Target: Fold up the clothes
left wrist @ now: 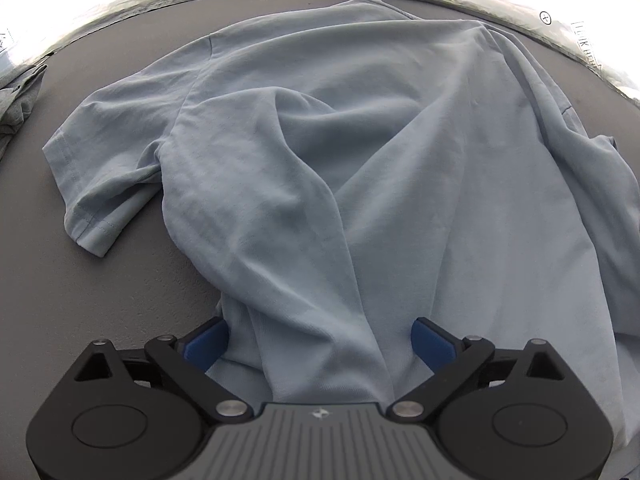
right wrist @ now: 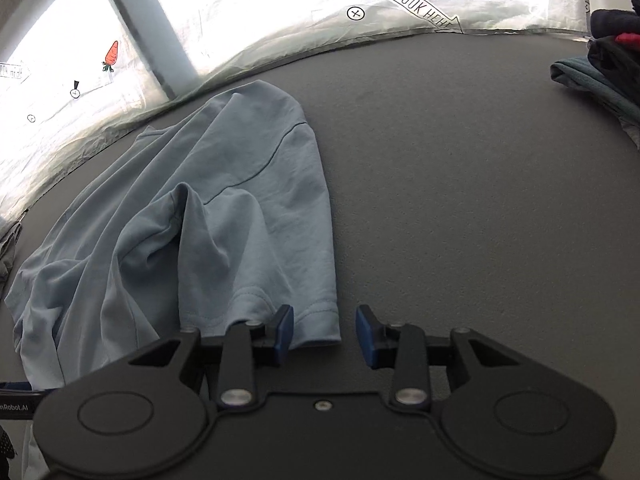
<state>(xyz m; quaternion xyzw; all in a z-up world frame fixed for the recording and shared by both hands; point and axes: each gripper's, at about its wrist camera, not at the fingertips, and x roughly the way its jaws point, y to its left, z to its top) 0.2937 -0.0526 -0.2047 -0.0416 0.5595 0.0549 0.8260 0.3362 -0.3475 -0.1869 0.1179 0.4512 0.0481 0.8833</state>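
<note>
A light blue T-shirt (left wrist: 320, 140) lies rumpled on a dark grey table (left wrist: 100, 280). Its left sleeve (left wrist: 100, 168) spreads out flat to the left. My left gripper (left wrist: 320, 340) is open, its blue pads on either side of a bunch of the shirt's lower fabric. In the right wrist view the same shirt (right wrist: 200, 200) lies to the left, with its other sleeve (right wrist: 288, 240) reaching toward me. My right gripper (right wrist: 325, 334) is open around the corner of that sleeve's hem (right wrist: 316, 320).
A grey garment (left wrist: 16, 96) lies at the table's left edge. A pile of dark and teal clothes (right wrist: 600, 68) sits at the far right. A pale printed sheet (right wrist: 360, 8) hangs behind the table's far edge. Bare grey tabletop (right wrist: 480, 200) stretches right of the shirt.
</note>
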